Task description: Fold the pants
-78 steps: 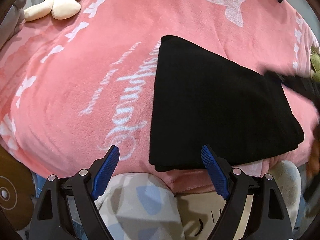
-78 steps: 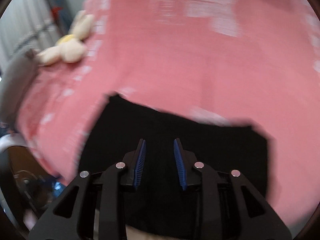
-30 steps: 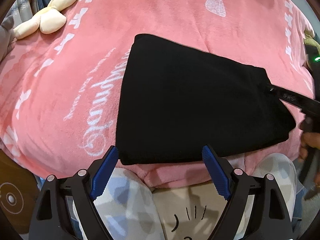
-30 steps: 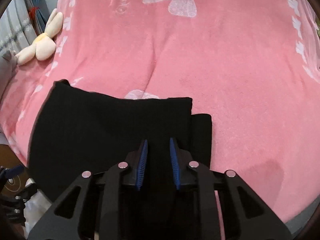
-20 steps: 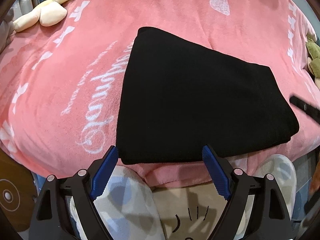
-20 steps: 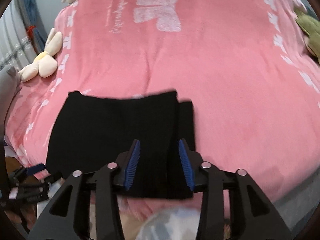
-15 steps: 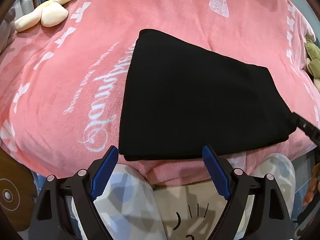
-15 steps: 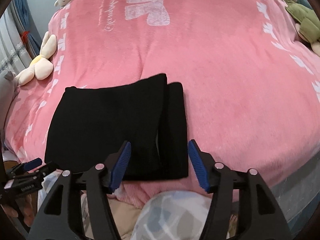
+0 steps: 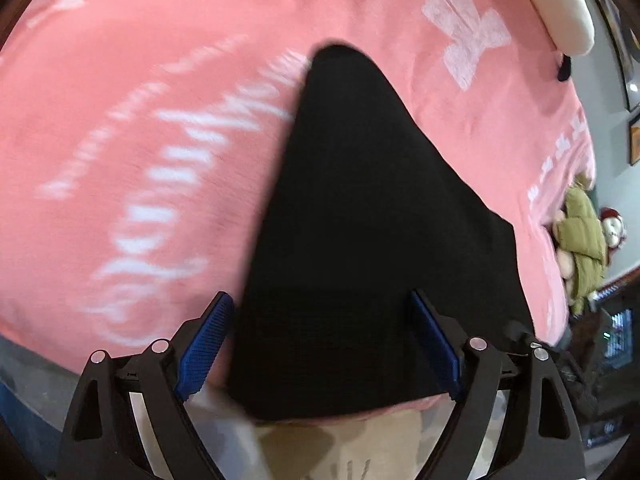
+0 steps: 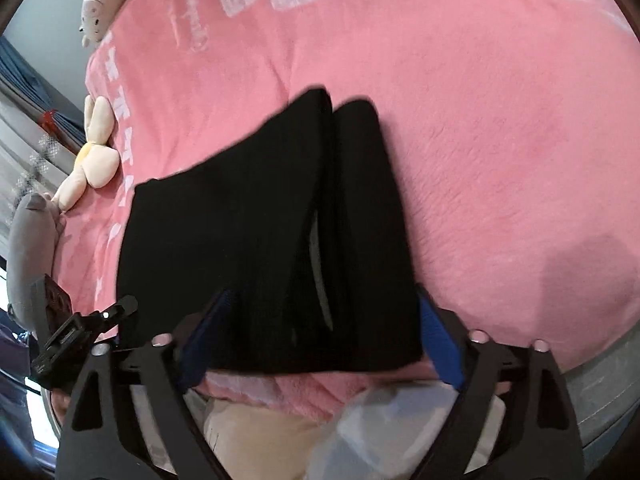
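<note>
Black pants (image 10: 260, 240) lie folded on our bed (image 10: 480, 120); left tool (image 9: 320, 344) gapes empty, right tool (image 10: 320, 344) is opening, gripping nothing.

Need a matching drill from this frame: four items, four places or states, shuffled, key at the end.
Items:
1. folded black pants
2. cream flower-shaped plush toy
3. olive-green plush doll
4. right claw

Places or states:
A. at the right edge of the pink fleece blanket in the left wrist view
B. jaws opening, pads apart on either side of the near edge of black cloth
C. lying flat near the blanket's front edge, a narrower layer showing along its right side
D. near the blanket's left edge in the right wrist view, next to a grey plush

Pairs: 1-C, 2-D, 3-A, 4-B
</note>
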`<state>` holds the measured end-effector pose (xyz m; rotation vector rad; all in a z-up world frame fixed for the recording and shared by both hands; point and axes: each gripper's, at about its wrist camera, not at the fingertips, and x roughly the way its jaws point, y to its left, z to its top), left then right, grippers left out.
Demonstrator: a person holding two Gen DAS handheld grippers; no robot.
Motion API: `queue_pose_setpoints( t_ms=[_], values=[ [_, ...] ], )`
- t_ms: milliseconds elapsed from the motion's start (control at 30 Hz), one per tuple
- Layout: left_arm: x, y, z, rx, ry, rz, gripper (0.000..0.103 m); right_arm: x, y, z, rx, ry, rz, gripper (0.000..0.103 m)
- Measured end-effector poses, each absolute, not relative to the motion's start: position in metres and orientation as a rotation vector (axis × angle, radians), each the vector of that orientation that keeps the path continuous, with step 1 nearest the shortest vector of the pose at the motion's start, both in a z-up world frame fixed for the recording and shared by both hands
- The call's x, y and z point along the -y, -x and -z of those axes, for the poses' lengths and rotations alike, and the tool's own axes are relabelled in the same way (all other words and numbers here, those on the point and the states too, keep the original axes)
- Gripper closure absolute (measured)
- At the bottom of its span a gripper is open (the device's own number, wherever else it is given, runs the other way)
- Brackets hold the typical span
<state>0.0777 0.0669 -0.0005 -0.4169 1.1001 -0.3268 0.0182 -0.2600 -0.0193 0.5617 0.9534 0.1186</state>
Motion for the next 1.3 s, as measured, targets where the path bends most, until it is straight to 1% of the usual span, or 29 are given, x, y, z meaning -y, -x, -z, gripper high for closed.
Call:
queue_pose_setpoints(
  t_ms=[33, 67, 100, 133, 167, 233, 300, 433, 533, 700, 867, 967, 1100, 1200, 1300],
  values=[
    [-0.058, -0.077, -0.002, -1.078, 0.375, 0.325, 0.025, 0.258, -0.019, 0.018, -0.95, -0.549, -0.118, 0.046],
    [-0.053, -0.078, -0.005, -1.066, 0.343, 0.333, 0.038, 0.257, -0.019, 0.014, -0.94, -0.546, -0.133, 0.06],
    [-0.05, -0.077, -0.009, -1.058, 0.334, 0.353, 0.045, 0.258, -0.018, 0.011, -0.931, -0.574, -0.164, 0.064],
    [-0.051, -0.076, -0.012, -1.052, 0.358, 0.375, 0.067, 0.258, -0.016, 0.007, -0.922, -0.591, -0.179, 0.066],
    [-0.052, -0.076, -0.016, -1.053, 0.379, 0.405, 0.073, 0.256, -0.014, 0.002, -0.912, -0.578, -0.184, 0.068],
    [-0.052, -0.069, -0.037, -1.004, 0.372, 0.432, 0.077, 0.249, -0.006, -0.02, -0.866, -0.557, -0.206, 0.069],
    [-0.051, -0.059, -0.063, -0.945, 0.361, 0.462, 0.078, 0.243, 0.007, -0.047, -0.808, -0.544, -0.235, 0.069],
    [-0.048, -0.03, -0.133, -0.798, 0.327, 0.525, 0.079, 0.233, 0.034, -0.107, -0.693, -0.475, -0.277, 0.069],
    [-0.051, -0.015, -0.179, -0.72, 0.314, 0.56, 0.08, 0.229, 0.05, -0.151, -0.605, -0.43, -0.301, 0.069],
    [-0.054, 0.004, -0.242, -0.561, 0.297, 0.591, 0.08, 0.23, 0.066, -0.223, -0.43, -0.384, -0.345, 0.068],
    [-0.057, 0.003, -0.299, -0.402, 0.275, 0.602, 0.079, 0.233, 0.062, -0.27, -0.282, -0.342, -0.391, 0.068],
    [-0.059, -0.007, -0.324, -0.336, 0.258, 0.602, 0.079, 0.235, 0.044, -0.288, -0.213, -0.317, -0.41, 0.068],
    [-0.056, -0.033, -0.344, -0.264, 0.214, 0.586, 0.078, 0.241, 0.007, -0.299, -0.168, -0.317, -0.433, 0.067],
    [-0.051, -0.066, -0.345, -0.237, 0.195, 0.57, 0.078, 0.246, -0.028, -0.295, -0.152, -0.323, -0.445, 0.067],
    [-0.049, -0.1, -0.333, -0.236, 0.195, 0.56, 0.078, 0.252, -0.072, -0.279, -0.161, -0.344, -0.451, 0.067]
  ],
)
